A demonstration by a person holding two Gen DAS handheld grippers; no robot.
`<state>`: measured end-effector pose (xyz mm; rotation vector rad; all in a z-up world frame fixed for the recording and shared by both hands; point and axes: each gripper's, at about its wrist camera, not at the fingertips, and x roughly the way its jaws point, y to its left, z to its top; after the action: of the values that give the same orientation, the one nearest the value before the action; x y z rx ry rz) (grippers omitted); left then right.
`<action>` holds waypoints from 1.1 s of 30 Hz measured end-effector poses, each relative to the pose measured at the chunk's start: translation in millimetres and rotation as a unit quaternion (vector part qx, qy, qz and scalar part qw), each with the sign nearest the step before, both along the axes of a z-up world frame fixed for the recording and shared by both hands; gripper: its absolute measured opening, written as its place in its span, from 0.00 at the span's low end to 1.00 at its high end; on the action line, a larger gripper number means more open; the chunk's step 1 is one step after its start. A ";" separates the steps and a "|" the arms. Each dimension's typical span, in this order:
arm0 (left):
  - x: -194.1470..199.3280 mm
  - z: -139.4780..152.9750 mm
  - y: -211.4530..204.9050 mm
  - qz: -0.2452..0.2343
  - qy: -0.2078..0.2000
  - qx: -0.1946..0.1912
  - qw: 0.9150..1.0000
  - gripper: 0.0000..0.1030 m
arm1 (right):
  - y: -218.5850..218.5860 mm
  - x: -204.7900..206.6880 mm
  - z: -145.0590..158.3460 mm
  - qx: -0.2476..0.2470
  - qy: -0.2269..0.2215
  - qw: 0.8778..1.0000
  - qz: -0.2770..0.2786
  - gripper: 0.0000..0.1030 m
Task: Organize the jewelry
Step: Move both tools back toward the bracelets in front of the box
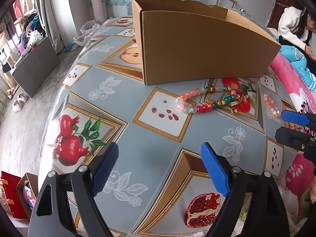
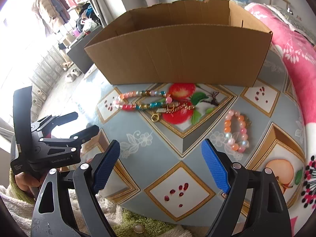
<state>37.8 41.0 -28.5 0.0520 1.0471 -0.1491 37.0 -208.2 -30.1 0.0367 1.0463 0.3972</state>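
Pomegranate-patterned oilcloth covers the counter point(image 2: 162, 144). Nearest, the left gripper point(image 1: 160, 165) and right gripper point(image 2: 161, 163) hover with jaws released, nothing between them. Beyond lie a pink-orange bead bracelet point(image 2: 237, 131), clear only in the right view, then a multicoloured bead necklace point(image 1: 205, 100) just before the cardboard box point(image 1: 197, 45). Only the left view shows a seated person point(image 1: 294, 29).

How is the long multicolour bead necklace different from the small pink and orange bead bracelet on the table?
The multicolour necklace is longer, stretched out flat; the pink-orange bracelet is a small closed ring. The necklace mixes red, teal, amber and pale beads with a gold chain; the bracelet shows pink, orange and pearly beads. The necklace lies nearer the cardboard box. Both lie untouched on the table.
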 end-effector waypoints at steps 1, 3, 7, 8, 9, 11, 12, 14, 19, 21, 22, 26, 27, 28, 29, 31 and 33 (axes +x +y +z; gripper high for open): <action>-0.7 -1.8 0.1 0.001 0.002 0.001 1.000 0.81 | 0.7 -1.4 -1.4 -0.003 0.001 1.000 0.001 0.78; -1.0 -5.6 0.3 0.002 0.009 0.001 1.000 0.81 | 2.0 -4.5 -4.0 -0.010 0.001 1.000 0.001 0.78; -3.2 -13.0 -3.1 -0.003 0.019 0.009 1.000 0.82 | 3.1 -8.7 -8.9 -0.018 0.004 1.000 -0.001 0.78; -3.6 -14.5 -4.0 -0.005 0.020 0.012 1.000 0.82 | 3.4 -9.5 -9.7 -0.018 0.005 1.000 -0.001 0.78; -4.1 -15.4 -4.7 -0.006 0.020 0.015 1.000 0.84 | 3.5 -10.8 -10.7 -0.020 0.005 1.000 -0.001 0.78; -5.3 -16.9 -5.6 -0.008 0.017 0.020 1.000 0.86 | 3.7 -14.4 -11.7 -0.026 0.004 1.000 -0.002 0.78; -5.7 -17.7 -5.8 -0.008 0.017 0.021 1.000 0.88 | 4.5 -16.2 -13.0 -0.028 0.003 1.000 0.000 0.78; -5.8 -18.8 -4.9 -0.005 0.017 0.020 1.000 0.90 | 5.2 -17.6 -16.2 -0.030 0.004 1.000 0.000 0.80; -4.5 -20.8 -1.6 0.001 0.019 0.021 1.000 0.95 | 9.6 -17.9 -25.6 -0.035 0.008 0.999 0.001 0.80; -4.8 -21.1 -1.6 0.001 0.018 0.023 1.000 0.95 | 11.6 -15.6 -27.3 -0.039 0.009 0.999 0.003 0.80; -4.4 -21.6 -0.8 0.001 0.018 0.023 1.000 0.95 | 13.2 -15.5 -29.7 -0.041 0.009 0.999 0.003 0.81; -4.7 -22.3 0.3 0.002 0.015 0.022 1.000 0.95 | 17.0 -15.0 -36.5 -0.052 0.008 0.999 0.005 0.81; -5.7 -22.3 0.0 0.003 0.014 0.022 1.000 0.95 | 18.0 -14.9 -38.6 -0.056 0.008 0.998 0.006 0.81; -5.5 -22.5 0.5 0.003 0.014 0.022 1.000 0.95 | 19.0 -14.9 -40.6 -0.059 0.009 0.998 0.007 0.81; -5.7 -22.4 0.1 0.003 0.013 0.022 1.000 0.95 | 19.7 -15.0 -42.1 -0.060 0.010 0.998 0.008 0.81; -6.2 -22.6 -0.2 0.004 0.012 0.022 1.000 0.95 | 21.4 -15.2 -44.2 -0.065 0.009 0.998 0.010 0.82; -6.4 -22.7 0.1 0.004 0.012 0.022 1.000 0.95 | 23.6 -17.0 -46.3 -0.071 0.004 0.997 0.014 0.83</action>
<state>31.5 41.1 -51.1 0.0862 1.0740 -0.1184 20.1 -184.6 -76.4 -0.1029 1.0812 0.3480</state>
